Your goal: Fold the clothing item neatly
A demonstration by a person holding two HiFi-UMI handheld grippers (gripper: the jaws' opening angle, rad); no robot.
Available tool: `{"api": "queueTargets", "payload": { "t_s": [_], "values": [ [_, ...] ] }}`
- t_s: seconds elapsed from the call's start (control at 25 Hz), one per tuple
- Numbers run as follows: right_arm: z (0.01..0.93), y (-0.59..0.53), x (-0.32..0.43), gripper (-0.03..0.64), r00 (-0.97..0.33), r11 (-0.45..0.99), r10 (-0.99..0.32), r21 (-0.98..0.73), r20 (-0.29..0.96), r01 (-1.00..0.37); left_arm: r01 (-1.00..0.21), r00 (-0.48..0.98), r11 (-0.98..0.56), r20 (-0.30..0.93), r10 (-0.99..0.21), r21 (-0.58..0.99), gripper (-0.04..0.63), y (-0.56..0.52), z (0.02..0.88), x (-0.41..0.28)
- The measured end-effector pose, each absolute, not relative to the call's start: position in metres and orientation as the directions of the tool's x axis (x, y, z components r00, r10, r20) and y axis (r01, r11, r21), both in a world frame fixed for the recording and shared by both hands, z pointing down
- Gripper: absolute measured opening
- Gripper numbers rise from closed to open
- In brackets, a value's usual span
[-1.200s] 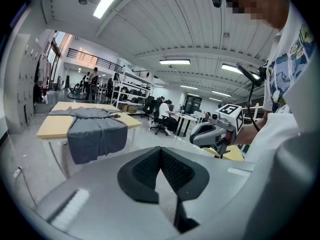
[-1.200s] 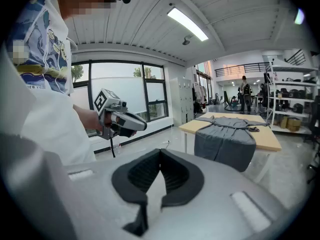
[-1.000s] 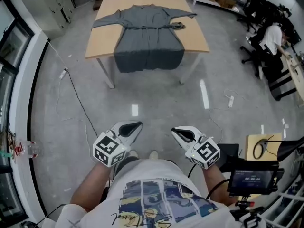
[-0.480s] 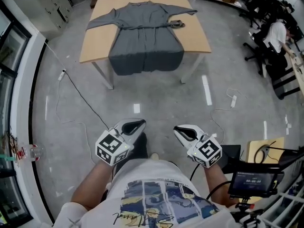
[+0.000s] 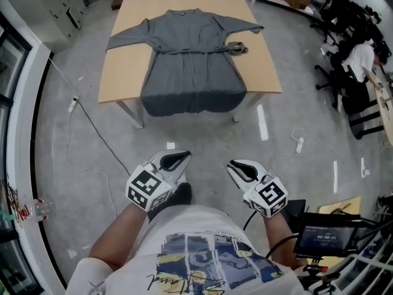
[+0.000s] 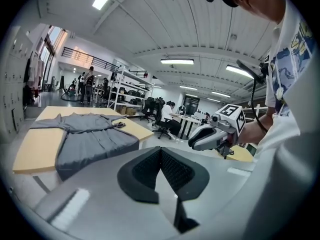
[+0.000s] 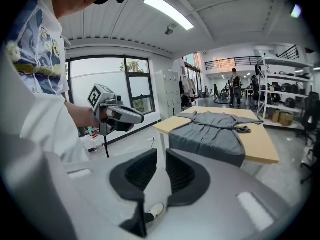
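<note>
I see a white short-sleeved T-shirt [image 5: 206, 223] with a blue-and-yellow comic-panel print and black script. Left of the print: left gripper [image 5: 178, 159], grey-white shell, black ribbed pads, black-and-white marker cube. Right of it: matching right gripper [image 5: 236, 165], with a thin black cable [image 5: 250, 217] below. Above the print: a dark shoe [image 5: 179, 193].

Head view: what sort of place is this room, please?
Probably an open lab or workshop office. It has a bare concrete floor, metal storage shelves, and a person seated at a desk at the right. A grey dress lies spread on a wooden table.
</note>
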State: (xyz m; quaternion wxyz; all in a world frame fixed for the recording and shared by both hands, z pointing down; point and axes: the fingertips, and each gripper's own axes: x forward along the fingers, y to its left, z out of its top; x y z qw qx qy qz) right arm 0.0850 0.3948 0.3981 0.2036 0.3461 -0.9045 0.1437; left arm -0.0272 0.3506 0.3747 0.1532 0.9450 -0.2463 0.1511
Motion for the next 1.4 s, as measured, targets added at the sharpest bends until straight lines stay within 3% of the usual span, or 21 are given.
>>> {"api": "queueTargets", "payload": {
  "t_s": [0.4, 0.96, 1.4],
  "values": [
    [0.415, 0.254, 0.059, 0.043, -0.665, 0.709, -0.575, -0.116, 0.476, -0.696, -0.525, 0.825, -0.822, 0.371, -0.427, 0.222, 0.006, 0.221, 0.400, -0.068],
    [0.390, 0.210, 0.047, 0.043, -0.658, 0.708, -0.604, -0.076, 0.450, -0.702, -0.585, 0.792, -0.787, 0.351, -0.500, 0.198, 0.006, 0.199, 0.377, -0.108],
    [0.410, 0.042, 0.125, 0.043, -0.617, 0.665, -0.642, -0.068, 0.455, -0.743, -0.658, 0.729, -0.731, 0.400, -0.556, 0.182, 0.006, 0.089, 0.381, -0.090]
  ]
}}
